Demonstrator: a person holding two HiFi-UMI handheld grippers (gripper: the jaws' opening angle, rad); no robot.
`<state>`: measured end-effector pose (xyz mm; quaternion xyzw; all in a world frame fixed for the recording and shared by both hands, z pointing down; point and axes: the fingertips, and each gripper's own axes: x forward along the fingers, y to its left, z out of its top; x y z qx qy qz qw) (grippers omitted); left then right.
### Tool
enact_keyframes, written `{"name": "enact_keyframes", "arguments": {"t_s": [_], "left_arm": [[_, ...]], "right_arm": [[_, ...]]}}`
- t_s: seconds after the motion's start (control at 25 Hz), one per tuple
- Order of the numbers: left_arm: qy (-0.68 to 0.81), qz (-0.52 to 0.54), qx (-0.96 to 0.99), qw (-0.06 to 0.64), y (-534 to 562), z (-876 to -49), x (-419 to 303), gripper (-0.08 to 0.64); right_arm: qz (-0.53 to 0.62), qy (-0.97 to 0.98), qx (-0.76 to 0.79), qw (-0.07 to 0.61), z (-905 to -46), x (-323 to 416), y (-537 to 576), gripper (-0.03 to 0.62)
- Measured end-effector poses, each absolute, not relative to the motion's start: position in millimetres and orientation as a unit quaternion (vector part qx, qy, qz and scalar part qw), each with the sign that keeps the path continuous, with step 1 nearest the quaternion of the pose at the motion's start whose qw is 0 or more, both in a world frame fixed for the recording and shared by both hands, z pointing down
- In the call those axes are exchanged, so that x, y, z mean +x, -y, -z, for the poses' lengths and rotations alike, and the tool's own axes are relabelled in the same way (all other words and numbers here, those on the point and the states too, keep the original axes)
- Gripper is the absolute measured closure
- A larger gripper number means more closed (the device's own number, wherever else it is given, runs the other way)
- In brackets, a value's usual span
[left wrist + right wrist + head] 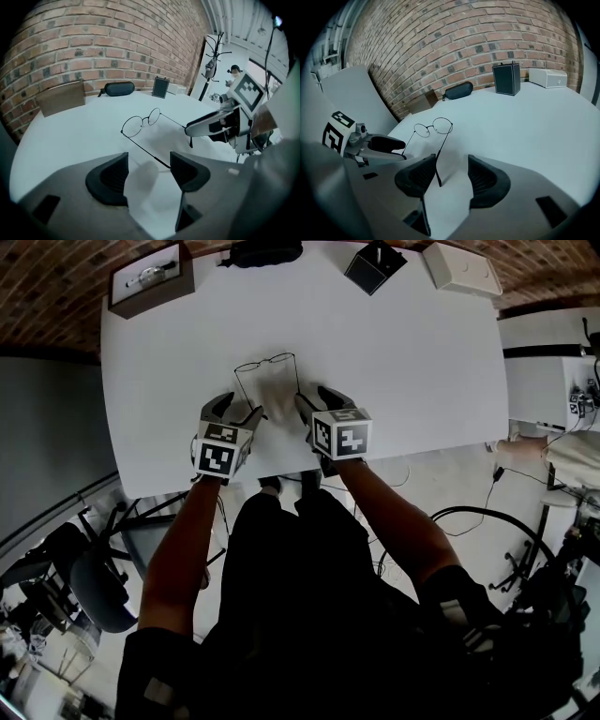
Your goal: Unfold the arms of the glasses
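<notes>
- White worktop before a brick wall carries the glasses, lenses away from the person, both arms swung out towards the tools.
- Left tool: jaws wide apart, gripping nothing; one arm's tip lies just beside one pad.
- Right tool: jaws apart; the other arm's tip sits between them, close along one pad, not clamped.
- Far edge: brown box holding a small shiny item; black case, shut; black box, contents unclear.

A white rectangular worktop stands against a red brick wall; a black office chair sits alongside.
</notes>
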<state>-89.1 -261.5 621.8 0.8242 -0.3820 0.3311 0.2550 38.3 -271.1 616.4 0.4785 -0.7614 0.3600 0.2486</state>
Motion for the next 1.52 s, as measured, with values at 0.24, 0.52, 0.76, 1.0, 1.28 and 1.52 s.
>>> {"name": "enact_keyframes", "arguments": {"t_s": [0.24,0.52,0.76,1.0,1.28,1.52], "left_arm": [[0.422,-0.244,0.827,0.281,267.2,-591.6,-89.2,0.281],[0.468,-0.095,0.831,0.286,244.8,-517.8,-84.1,0.282],[0.509,-0.062,0.817,0.265,211.4,-476.4,-84.1,0.447],[0.535,0.005,0.803,0.264,176.6,-440.8,-88.4,0.531],[0.528,0.032,0.809,0.257,144.3,-403.6,-79.5,0.549],[0.506,0.025,0.842,0.187,124.7,-367.6,-77.4,0.551]], "right_arm": [[-0.323,0.791,0.465,0.230,-601.4,39.6,271.8,0.394],[-0.270,0.829,0.441,0.215,-550.5,48.1,262.1,0.395],[-0.224,0.874,0.395,0.176,-487.5,51.5,241.1,0.456],[-0.179,0.898,0.379,0.136,-436.4,61.2,218.3,0.531],[-0.137,0.901,0.396,0.113,-403.8,81.0,196.4,0.563],[-0.103,0.902,0.408,0.099,-373.4,77.4,181.9,0.569]]}}
